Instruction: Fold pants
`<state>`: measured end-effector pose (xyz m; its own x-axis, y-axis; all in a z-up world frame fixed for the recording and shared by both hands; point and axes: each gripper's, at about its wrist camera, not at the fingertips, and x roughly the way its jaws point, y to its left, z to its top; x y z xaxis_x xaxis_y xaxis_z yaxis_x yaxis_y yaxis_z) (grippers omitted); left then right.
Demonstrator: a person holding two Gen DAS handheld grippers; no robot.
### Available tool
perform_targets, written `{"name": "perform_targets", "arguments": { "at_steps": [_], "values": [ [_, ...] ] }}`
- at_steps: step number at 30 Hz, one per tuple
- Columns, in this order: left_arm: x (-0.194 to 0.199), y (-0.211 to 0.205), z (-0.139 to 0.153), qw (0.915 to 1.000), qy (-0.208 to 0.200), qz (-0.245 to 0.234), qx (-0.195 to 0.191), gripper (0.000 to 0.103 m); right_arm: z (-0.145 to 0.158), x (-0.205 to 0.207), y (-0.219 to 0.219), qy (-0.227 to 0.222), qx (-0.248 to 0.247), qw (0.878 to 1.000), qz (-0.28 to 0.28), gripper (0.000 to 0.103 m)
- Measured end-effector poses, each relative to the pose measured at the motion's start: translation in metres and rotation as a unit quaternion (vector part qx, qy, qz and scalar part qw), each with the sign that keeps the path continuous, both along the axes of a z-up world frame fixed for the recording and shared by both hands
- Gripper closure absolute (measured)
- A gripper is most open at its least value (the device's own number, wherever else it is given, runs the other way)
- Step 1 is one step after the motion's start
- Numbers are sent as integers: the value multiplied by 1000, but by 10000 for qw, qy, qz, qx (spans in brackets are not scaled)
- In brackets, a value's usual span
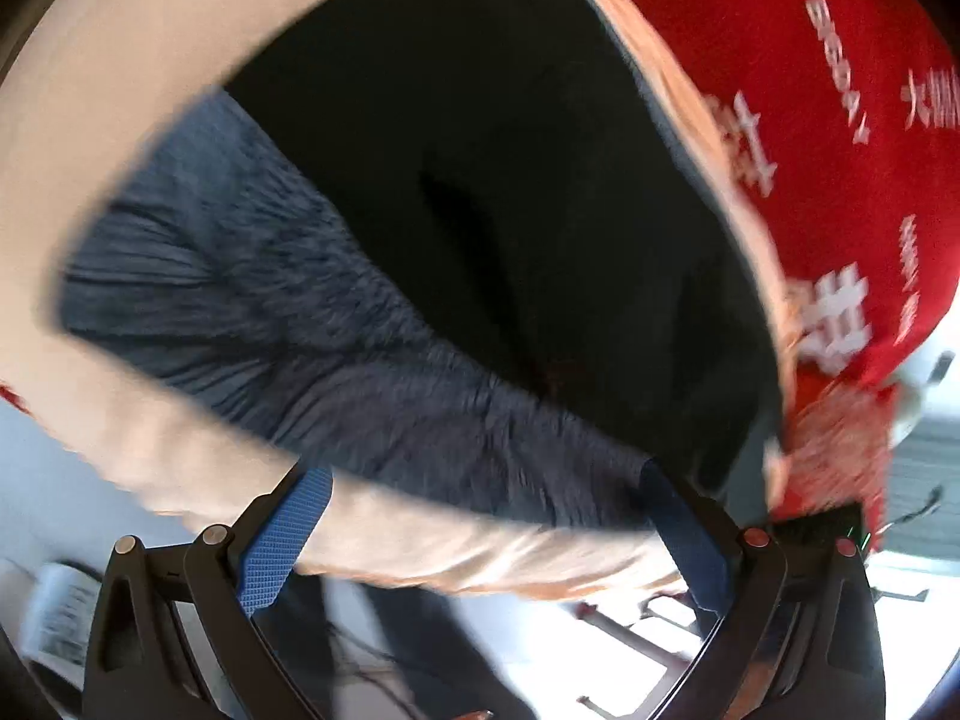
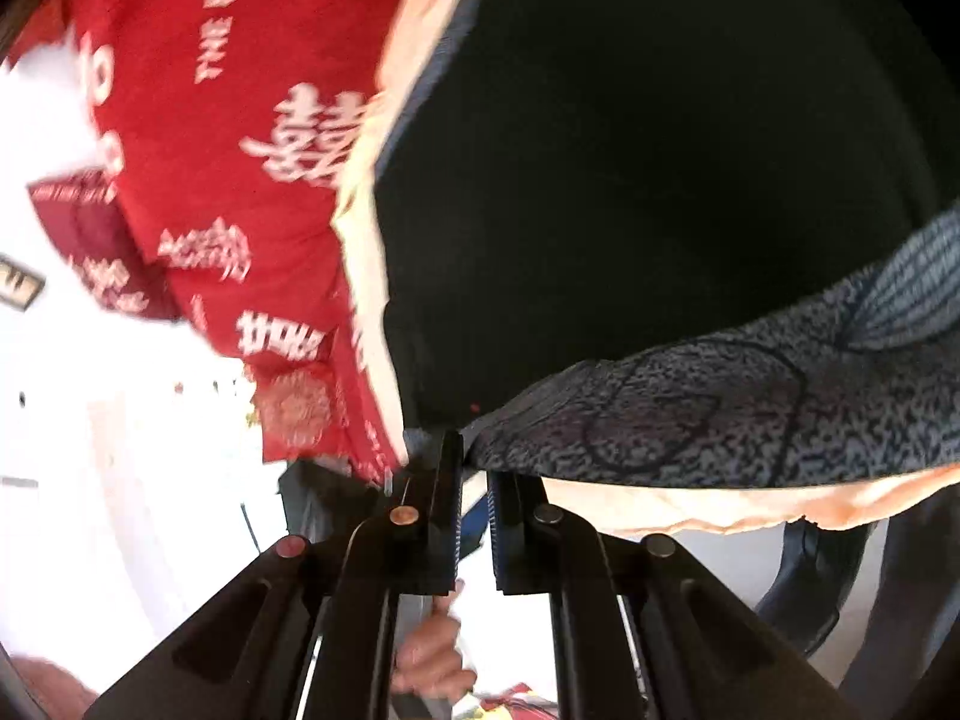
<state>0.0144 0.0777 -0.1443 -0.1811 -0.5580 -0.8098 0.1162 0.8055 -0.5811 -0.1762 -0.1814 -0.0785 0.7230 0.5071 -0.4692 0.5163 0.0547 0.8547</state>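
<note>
Here the largest thing is the table [image 1: 120,138], covered in a pale peach cloth, with a red cloth printed in white characters [image 1: 828,120] along its far edge. On the peach cloth lie the pants [image 1: 480,210], dark fabric with a grey-blue speckled band running along the table's near edge. The left hand-held gripper [image 1: 480,540] stands wide, its blue-padded fingers [image 1: 282,546] straddling the near edge under that band, gripping nothing. The right hand-held gripper [image 2: 475,510] is narrowed to a slim gap just below the band's near edge [image 2: 690,420]; whether any cloth is pinched there I cannot tell. A bare hand [image 2: 432,660] shows below it. Both views are blurred. The risk, I judge: either gripper nips the peach cloth with the pants, dragging it along, or catches one layer so the fold goes crooked.
</note>
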Motion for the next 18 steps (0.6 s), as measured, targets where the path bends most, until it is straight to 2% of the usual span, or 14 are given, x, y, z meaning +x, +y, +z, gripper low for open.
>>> {"name": "perform_targets", "arguments": {
  "at_steps": [2,3,4,5,6,7,8,11,15,18],
  "values": [
    [10,-5,1,9995,-22,316,-72,2,7,-3,-2,22,-46,9998,186,94],
    [14,-8,2,9993,-91,370,-58,9,6,-5,-2,90,-128,9994,293,94],
    [19,-14,3,9993,-205,311,82,27,5,-12,-3,207,-207,9990,352,90],
    [22,-19,2,9992,-278,182,220,32,-1,-22,-5,343,-229,9986,337,90],
    [24,-23,3,9990,-353,71,258,32,-9,-31,-8,470,-182,9984,267,87],
    [23,-26,4,9988,-399,-9,278,34,-17,-42,-12,631,-162,9977,159,75],
    [22,-30,6,9977,-531,-190,388,41,-23,-58,-18,821,-188,9964,-10,65],
    [20,-38,9,9955,-650,-470,513,42,-36,-103,-31,1121,-166,9921,-537,62],
    [25,-45,10,9951,-589,-549,568,42,-46,-134,-41,1358,-123,9850,-1059,61],
    [25,-51,9,9939,-613,-693,605,42,-47,-148,-47,1306,-123,9809,-1438,61]
  ]
}}
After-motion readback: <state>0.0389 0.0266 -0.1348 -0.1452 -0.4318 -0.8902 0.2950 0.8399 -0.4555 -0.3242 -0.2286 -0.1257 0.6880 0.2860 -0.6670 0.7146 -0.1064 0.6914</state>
